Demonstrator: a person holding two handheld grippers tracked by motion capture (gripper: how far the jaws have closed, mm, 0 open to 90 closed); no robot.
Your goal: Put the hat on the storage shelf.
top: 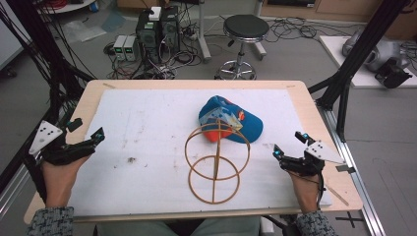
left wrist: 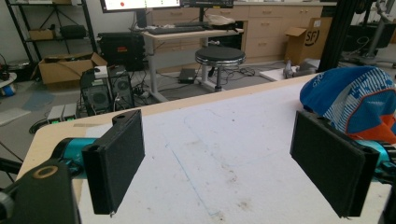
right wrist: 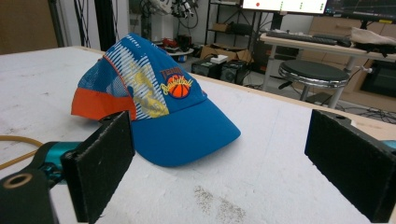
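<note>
A person is sitting at the near edge of a light wooden tabletop (top: 305, 105) that is carrying a white, stained foam mat (top: 147, 123), and is holding a black two-jaw gripper in each hand. The left gripper (top: 91, 136) is resting at the mat's left edge, its jaws standing released and wide apart with nothing between them; in the left gripper view the two black padded jaws are framing bare mat, with the cap showing past the right-hand jaw. The right gripper (top: 289, 145) is lying at the mat's right edge, its jaws likewise spread open and empty. A blue baseball cap with orange trim, white stripes and a basketball badge (top: 229, 119) is sitting on the mat, right of centre and toward the far side, its brim pointing to the right; in the right gripper view the cap (right wrist: 159, 105) is lying just beyond the left-hand jaw, apart from it. A tan wire stand made of two hoops joined by an upright rod (top: 215, 164) is standing near the middle of the mat, on the near side of the cap, its upper hoop overlapping the cap in the high view. Beyond the far edge, a round black stool (top: 245, 29) and computer towers (top: 157, 32) are standing on the floor among cables.
</note>
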